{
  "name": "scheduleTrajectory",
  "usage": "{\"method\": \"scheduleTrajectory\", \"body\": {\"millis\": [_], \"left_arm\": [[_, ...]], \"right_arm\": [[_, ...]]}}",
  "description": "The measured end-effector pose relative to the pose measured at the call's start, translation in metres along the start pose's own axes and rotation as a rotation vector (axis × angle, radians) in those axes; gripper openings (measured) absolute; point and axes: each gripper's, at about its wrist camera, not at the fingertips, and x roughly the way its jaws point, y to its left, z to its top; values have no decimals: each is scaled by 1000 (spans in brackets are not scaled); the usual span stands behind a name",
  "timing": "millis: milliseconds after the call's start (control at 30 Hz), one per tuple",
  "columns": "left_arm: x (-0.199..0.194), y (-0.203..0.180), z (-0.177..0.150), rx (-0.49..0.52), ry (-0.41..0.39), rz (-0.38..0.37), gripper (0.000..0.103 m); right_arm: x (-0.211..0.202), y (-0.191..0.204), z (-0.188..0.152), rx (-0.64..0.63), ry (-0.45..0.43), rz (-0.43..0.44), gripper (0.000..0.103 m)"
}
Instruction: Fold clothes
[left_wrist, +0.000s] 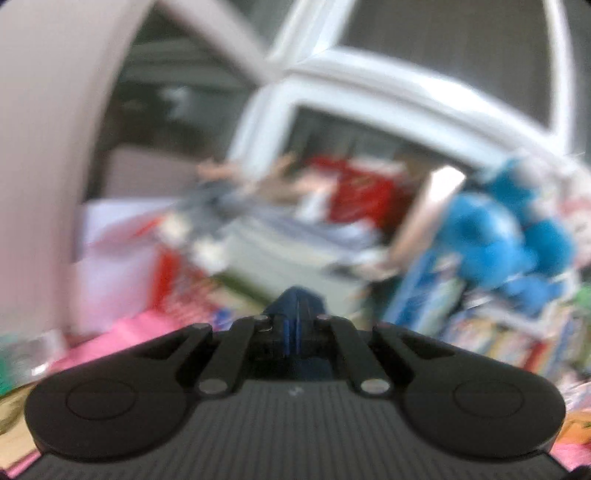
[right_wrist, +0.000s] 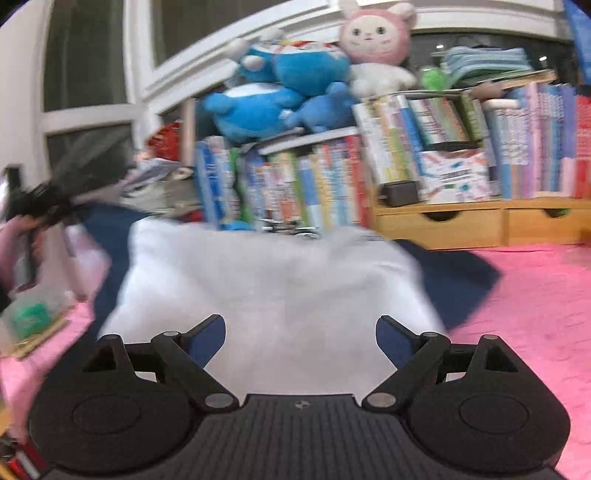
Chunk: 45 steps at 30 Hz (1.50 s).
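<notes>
While I steer from afar, these are my notes, all placed against the shirt.

Right gripper (right_wrist: 300, 338): jaws spread wide, nothing between them; its blue pads sit just over the near edge of the shirt (right_wrist: 266, 288).

Shirt: white body with navy sleeves, lying flat on the pink cloth (right_wrist: 535, 314), straight ahead of the right jaws; its long axis seems to run away from me toward the books (right_wrist: 291, 184).

Left gripper (left_wrist: 297, 325): jaws drawn together, a sliver of blue between them, whether pad or fabric I cannot tell; raised at the shirt's far-left corner.

Nearer hand: the right, I judge.

Next move: turns on which edge lies under the right pads.

Hidden: collar and hem blurred; the left view smeared, shirt not readable in it.
</notes>
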Motion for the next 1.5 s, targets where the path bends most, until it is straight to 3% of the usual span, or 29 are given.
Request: {"method": "scheduleTrajectory", "body": {"millis": [167,300,433,467,533,600,633,667,700,733,800,833,900,1033,1167,1200,1267,1333,1400,1500], "left_arm": [[43,31,-54,60,242,139,6],[55,45,-89,19,421,146,6],[28,44,-78,39,377,87,14],[18,40,-72,37,374,57,16],[-3,25,-60,100,398,-73,18],[-35,-1,-58,226,366,-190,21],[-50,-12,-56,270,342,-244,21],[-62,-20,-55,277,320,-300,22],[-74,-29,-53,281,297,-358,22],[-81,-37,-57,271,291,-437,22],[-90,-55,-68,254,306,-589,25],[-90,-67,-78,258,338,-629,25],[-83,-91,-105,271,408,-673,25],[-49,-114,-158,288,511,-573,25],[-34,-115,-188,327,523,-465,24],[-32,-114,-193,337,522,-446,24],[-35,-112,-196,365,509,-439,24],[-36,-115,-198,394,498,-433,25],[-41,-115,-201,414,486,-431,25],[-46,-119,-206,444,458,-428,27]], "right_arm": [[15,-17,23,-18,-8,-170,89],[58,-42,48,-31,-1,-328,89],[116,-51,64,-106,102,-366,89],[133,-50,65,-143,144,-366,89],[161,-50,60,-170,230,-396,89],[189,-53,52,-177,326,-433,85],[200,-55,47,-170,362,-445,71],[201,-61,43,-138,359,-441,50],[197,-66,41,-107,334,-441,39],[188,-70,41,-75,299,-446,21],[162,-76,44,-12,200,-451,12],[148,-76,46,-7,158,-469,8],[116,-77,51,-2,69,-523,7],[50,-92,54,43,-52,-629,7],[-1,-122,25,119,16,-744,12],[-8,-128,14,129,68,-743,15],[-20,-138,-8,147,172,-736,40],[-26,-139,-24,146,243,-704,51],[-37,-133,-26,147,257,-639,52],[-55,-114,-5,152,209,-490,55]]}}
